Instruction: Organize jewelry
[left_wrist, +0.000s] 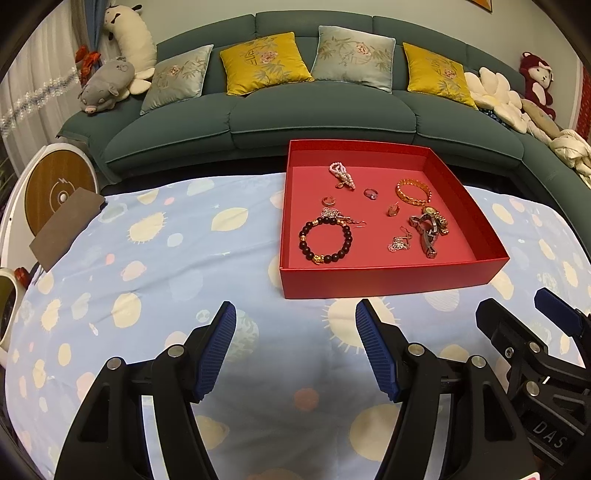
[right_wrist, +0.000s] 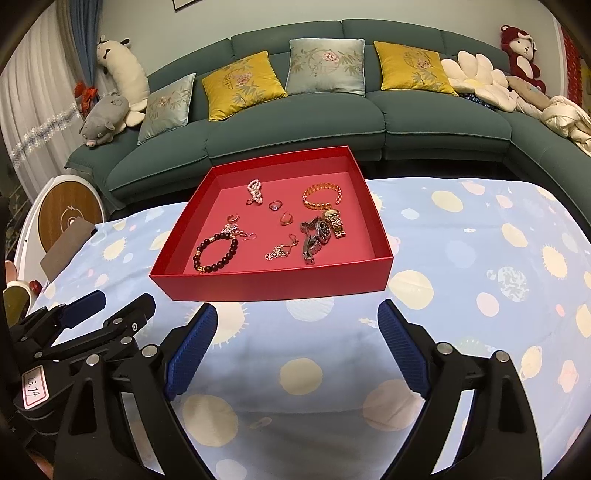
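A shallow red box (right_wrist: 273, 284), open-topped, sits on the blue patterned cloth with the jewelry loose on its pink floor. At the near left lies a dark beaded bracelet (right_wrist: 216, 254) with gold beads, laid flat in a ring; just beyond it, a small silvery tangle (right_wrist: 232, 229) — perhaps a chain or earrings. A pink pearl piece (right_wrist: 255, 191) lies far left, a gold chain bangle (right_wrist: 321, 197) far right. Between them are three small rings (right_wrist: 276, 205). At the right, a gold watch (right_wrist: 334, 221) touches a dark metal watch (right_wrist: 314, 236); a flower-shaped earring (right_wrist: 279, 253) lies near centre.
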